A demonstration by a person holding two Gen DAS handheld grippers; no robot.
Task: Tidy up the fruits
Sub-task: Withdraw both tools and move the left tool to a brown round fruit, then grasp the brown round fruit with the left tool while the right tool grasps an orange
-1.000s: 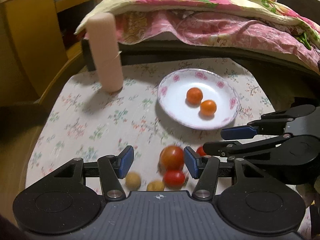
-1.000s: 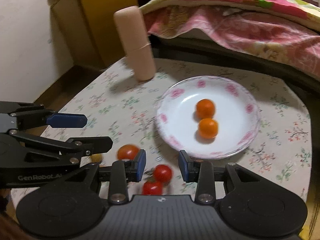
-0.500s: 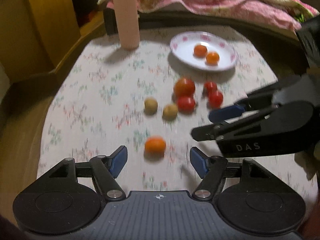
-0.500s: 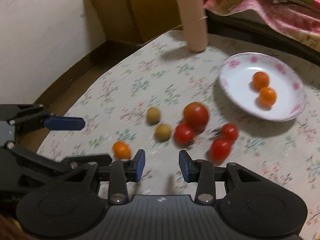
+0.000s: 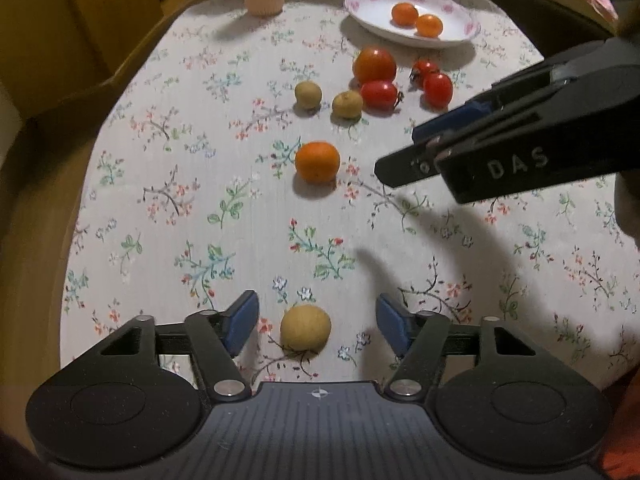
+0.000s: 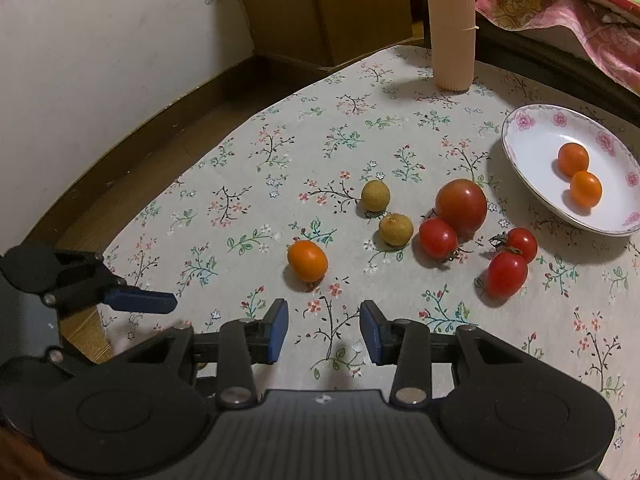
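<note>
While the left gripper [image 5: 316, 322] sits low with its fingers spread wide, a small tan round fruit [image 5: 305, 328] lies on the cloth right between them, touching neither pad. It's dull yellowish-brown. The right gripper [image 6: 324, 330] is wide open too, with nothing in it, and a lone orange fruit [image 6: 307, 261] lies just ahead of it. Past that is a cluster: two more tan ones [image 6: 375, 196], a big tomato [image 6: 461, 205] and three cherry tomatoes [image 6: 438, 238]. The white plate [image 6: 532, 148] holds two oranges near the far right edge. There's lots of bare floral tablecloth [image 5: 200, 200] on the left side.
</note>
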